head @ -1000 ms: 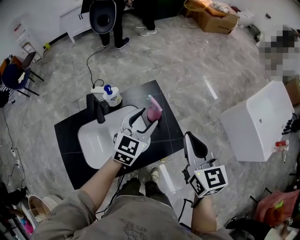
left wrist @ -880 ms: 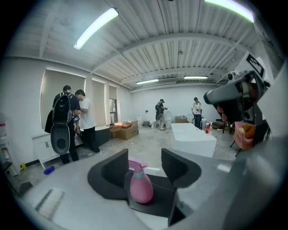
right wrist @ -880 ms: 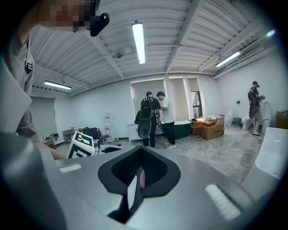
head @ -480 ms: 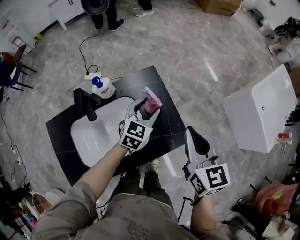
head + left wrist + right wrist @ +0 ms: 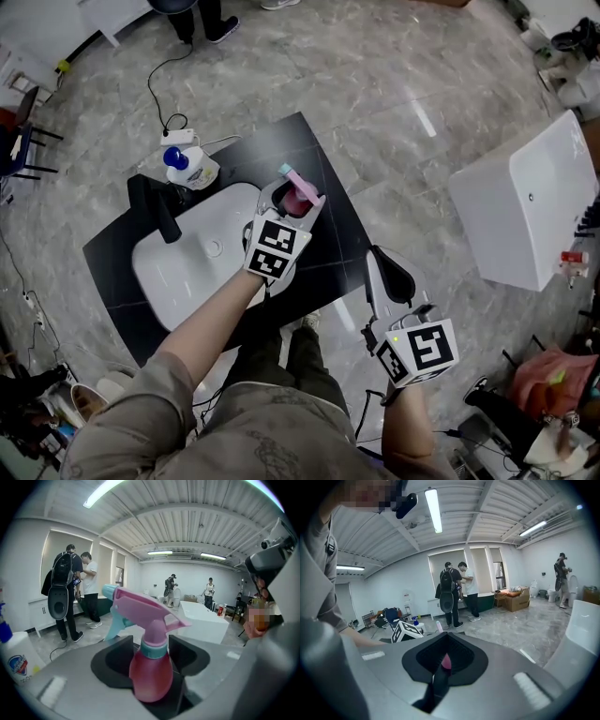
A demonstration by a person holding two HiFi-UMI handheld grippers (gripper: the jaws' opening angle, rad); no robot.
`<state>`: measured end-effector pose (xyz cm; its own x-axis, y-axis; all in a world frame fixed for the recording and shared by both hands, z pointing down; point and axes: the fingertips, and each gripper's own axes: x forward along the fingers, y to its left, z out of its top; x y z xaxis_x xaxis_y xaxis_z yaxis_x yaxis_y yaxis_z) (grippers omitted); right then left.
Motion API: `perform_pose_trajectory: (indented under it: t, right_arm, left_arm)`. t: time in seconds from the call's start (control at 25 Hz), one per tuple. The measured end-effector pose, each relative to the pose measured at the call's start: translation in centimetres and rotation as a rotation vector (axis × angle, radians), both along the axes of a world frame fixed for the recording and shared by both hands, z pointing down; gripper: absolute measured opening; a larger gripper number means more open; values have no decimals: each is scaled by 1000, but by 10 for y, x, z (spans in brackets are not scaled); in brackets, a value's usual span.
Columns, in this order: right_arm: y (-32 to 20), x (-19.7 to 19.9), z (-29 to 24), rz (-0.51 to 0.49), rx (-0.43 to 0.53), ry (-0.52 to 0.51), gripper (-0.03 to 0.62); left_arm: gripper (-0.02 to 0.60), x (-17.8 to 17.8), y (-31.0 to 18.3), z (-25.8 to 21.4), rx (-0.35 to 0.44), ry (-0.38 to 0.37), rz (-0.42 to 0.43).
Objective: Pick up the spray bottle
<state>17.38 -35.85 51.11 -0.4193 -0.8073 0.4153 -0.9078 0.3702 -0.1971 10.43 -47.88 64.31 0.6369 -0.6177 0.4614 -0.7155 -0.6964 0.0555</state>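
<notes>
A pink spray bottle point(image 5: 300, 198) with a teal collar and a pink trigger head stands at the right part of the black mat point(image 5: 117, 248), beside the basin. My left gripper point(image 5: 292, 189) reaches over the basin's right end, and its jaws sit on both sides of the bottle. In the left gripper view the bottle point(image 5: 150, 672) fills the gap between the pads point(image 5: 125, 651), with the left gripper point(image 5: 151, 641) shut on it. I cannot tell whether it is off the mat. My right gripper point(image 5: 373, 257) hangs shut and empty over the floor, right of the mat; its jaws point(image 5: 443, 667) meet in a thin seam.
A white basin point(image 5: 173, 281) with a black faucet point(image 5: 155, 211) lies on the mat. A soap bottle with a blue pump point(image 5: 183, 169) stands at the mat's far corner by a power strip point(image 5: 178, 137) and cable. A white box point(image 5: 525, 211) is at the right.
My left gripper has moved forward over the basin until the spray bottle sits between its jaws. The right gripper has hardly moved.
</notes>
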Motion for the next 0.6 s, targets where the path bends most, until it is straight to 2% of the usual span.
perform_pose_trajectory:
  t: [0.32,0.6]
  right_arm:
    - [2,-6,4,-12,-13,2,29]
    - [9,-4,-13,-8,19,7,29]
  left_arm:
    - [224,5,1,-2,-14,9,42]
    - [221,6,13,-36,40,30,68]
